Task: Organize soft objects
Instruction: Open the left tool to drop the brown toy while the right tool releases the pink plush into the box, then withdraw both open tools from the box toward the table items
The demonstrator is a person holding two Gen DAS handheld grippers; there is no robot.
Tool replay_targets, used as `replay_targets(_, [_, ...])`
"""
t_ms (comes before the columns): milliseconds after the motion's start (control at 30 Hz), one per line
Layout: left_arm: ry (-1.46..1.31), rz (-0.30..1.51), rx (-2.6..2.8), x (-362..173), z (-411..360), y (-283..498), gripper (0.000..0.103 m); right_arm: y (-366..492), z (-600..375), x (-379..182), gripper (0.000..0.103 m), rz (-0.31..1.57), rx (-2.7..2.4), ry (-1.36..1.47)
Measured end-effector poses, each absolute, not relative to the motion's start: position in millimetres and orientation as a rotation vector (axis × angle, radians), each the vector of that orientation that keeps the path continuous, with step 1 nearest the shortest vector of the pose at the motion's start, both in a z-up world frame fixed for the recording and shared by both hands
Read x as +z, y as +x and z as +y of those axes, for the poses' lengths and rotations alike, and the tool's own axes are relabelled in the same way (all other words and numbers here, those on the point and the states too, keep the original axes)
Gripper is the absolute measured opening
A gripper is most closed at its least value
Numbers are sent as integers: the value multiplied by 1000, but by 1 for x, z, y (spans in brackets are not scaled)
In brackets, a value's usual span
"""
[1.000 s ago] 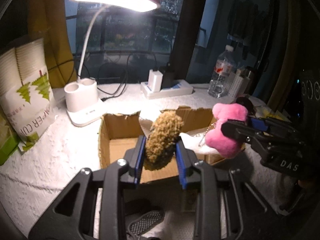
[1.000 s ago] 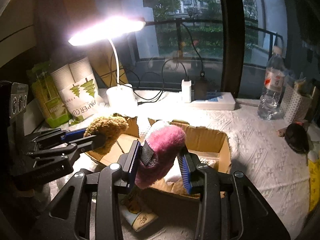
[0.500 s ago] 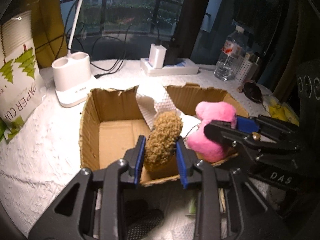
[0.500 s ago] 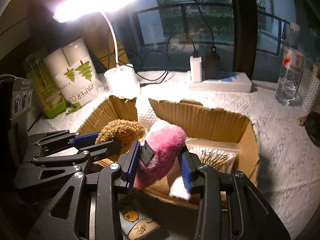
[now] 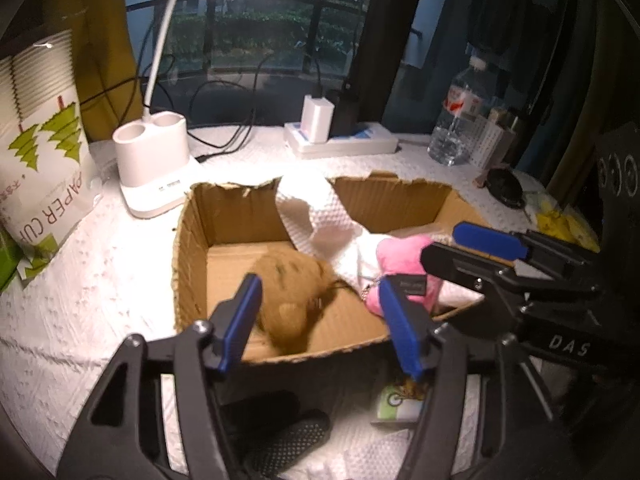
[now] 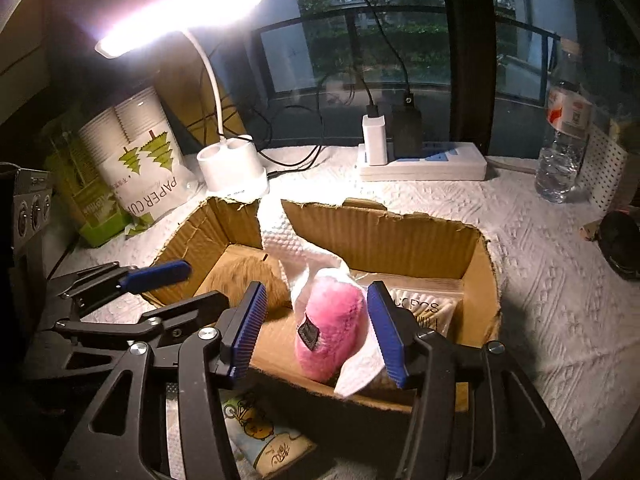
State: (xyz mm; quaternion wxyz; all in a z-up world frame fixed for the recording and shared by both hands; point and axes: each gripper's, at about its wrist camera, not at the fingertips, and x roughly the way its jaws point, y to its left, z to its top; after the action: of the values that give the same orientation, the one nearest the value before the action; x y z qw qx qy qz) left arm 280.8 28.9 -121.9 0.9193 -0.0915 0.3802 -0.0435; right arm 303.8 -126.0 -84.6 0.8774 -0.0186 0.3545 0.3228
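Both plush toys are now lying released inside the cardboard box (image 5: 192, 240): the brown plush (image 5: 292, 292) at lower centre, the pink plush (image 6: 332, 328) beside it. Left hand-held gripper (image 5: 320, 320) and right hand-held gripper (image 6: 316, 328) have just been opening, pads standing apart, gripping nothing.

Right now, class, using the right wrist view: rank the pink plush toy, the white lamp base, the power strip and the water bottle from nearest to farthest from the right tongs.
1. Pink plush toy: in the cardboard box, between the open right tongs.
2. White lamp base: behind the box, left.
3. Power strip: behind the box, centre; close to the lamp base's range.
4. Water bottle: far right, by the window.
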Motion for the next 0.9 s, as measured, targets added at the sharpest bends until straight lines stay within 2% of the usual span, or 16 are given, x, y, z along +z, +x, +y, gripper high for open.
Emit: replay_targets(900, [-192, 668, -79, -83, 31, 216, 63, 237, -139, -52, 55, 667, 645, -55])
